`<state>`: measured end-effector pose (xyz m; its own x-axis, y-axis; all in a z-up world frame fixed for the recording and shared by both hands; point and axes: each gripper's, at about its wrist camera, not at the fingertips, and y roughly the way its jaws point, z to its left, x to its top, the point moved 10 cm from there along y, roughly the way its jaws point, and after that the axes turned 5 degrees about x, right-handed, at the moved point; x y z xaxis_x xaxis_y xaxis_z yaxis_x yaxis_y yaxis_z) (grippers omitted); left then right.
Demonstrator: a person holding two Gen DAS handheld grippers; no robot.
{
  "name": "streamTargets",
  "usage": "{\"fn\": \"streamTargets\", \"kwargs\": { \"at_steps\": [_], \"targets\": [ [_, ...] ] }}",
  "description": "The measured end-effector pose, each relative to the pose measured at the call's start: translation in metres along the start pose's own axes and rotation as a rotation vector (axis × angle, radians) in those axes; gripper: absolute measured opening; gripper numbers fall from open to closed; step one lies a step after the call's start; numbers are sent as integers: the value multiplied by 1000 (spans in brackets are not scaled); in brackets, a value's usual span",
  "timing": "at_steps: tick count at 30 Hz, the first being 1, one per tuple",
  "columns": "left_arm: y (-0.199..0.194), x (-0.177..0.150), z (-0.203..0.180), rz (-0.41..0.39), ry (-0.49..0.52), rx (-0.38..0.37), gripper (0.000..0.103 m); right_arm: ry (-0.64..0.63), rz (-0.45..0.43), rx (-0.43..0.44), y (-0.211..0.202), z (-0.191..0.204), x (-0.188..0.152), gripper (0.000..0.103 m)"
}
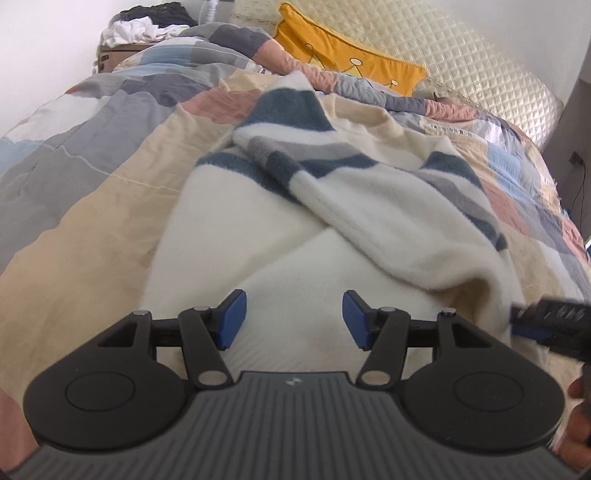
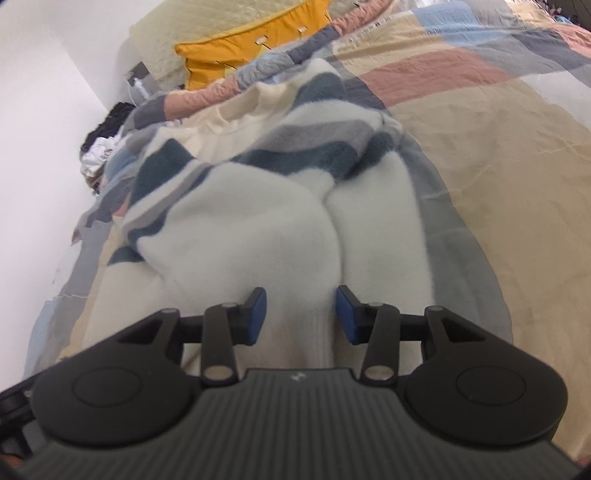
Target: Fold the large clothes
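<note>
Patchwork bedding (image 1: 92,206) in beige, grey, pink and pale blue covers the whole bed under me, and on it lies the fluffy white sweater (image 1: 280,236) with navy and grey stripes, its two sleeves crossed over the body. Its left edge runs down the beige panel, with a broad stretch of bare quilt beside it out to the white wall. On the right the sweater's edge drapes lower, and more quilt shows past it.

At the far end a yellow pillow (image 1: 343,55) leans on the quilted cream headboard (image 1: 461,55), well apart from the collar. A heap of black and white laundry (image 1: 140,26) sits in the far left corner.

My left gripper (image 1: 293,319) hangs over the plain white hem, its blue pads spread with nothing pinched between them.

My right gripper (image 2: 299,315) is at the sweater's lower right edge; in its own view a ribbed white fold rises between the pads, which stand at either side of it. Whether they press the cloth I cannot tell. A hand (image 1: 580,417) shows at the right border of the left view.
</note>
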<state>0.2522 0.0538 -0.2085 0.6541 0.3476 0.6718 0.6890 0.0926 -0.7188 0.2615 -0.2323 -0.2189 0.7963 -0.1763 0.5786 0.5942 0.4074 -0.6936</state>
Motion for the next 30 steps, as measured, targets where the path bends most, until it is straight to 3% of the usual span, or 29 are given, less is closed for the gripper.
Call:
{"fn": "streamTargets", "kwargs": {
  "at_steps": [2, 8, 12, 17, 21, 24, 27, 29, 30],
  "targets": [
    [-2, 2, 6, 6, -35, -11, 63, 28, 39, -38, 9, -11, -8, 42],
    [-21, 14, 48, -11, -228, 8, 65, 91, 67, 40, 10, -8, -17, 42],
    [-28, 14, 83, 9, -360, 45, 66, 29, 87, 61, 8, 6, -21, 11],
    [-31, 9, 110, 38, -447, 81, 66, -44, -47, -130, -18, -8, -2, 9],
    [-21, -1, 116, 88, -477, 96, 66, 42, -128, -227, -38, -39, 10, 10],
    [-15, -7, 116, 121, -502, 79, 66, 161, -122, -202, -40, -59, 7, 26],
    [-12, -10, 115, 138, -524, 41, 67, 267, -150, -168, -48, -70, 8, 29],
    [-9, -13, 111, 158, -527, 19, 68, 322, -168, -194, -53, -79, 6, 52],
    [-7, -16, 109, 170, -532, 10, 68, 348, -176, -226, -55, -86, 4, 73]
  ]
}}
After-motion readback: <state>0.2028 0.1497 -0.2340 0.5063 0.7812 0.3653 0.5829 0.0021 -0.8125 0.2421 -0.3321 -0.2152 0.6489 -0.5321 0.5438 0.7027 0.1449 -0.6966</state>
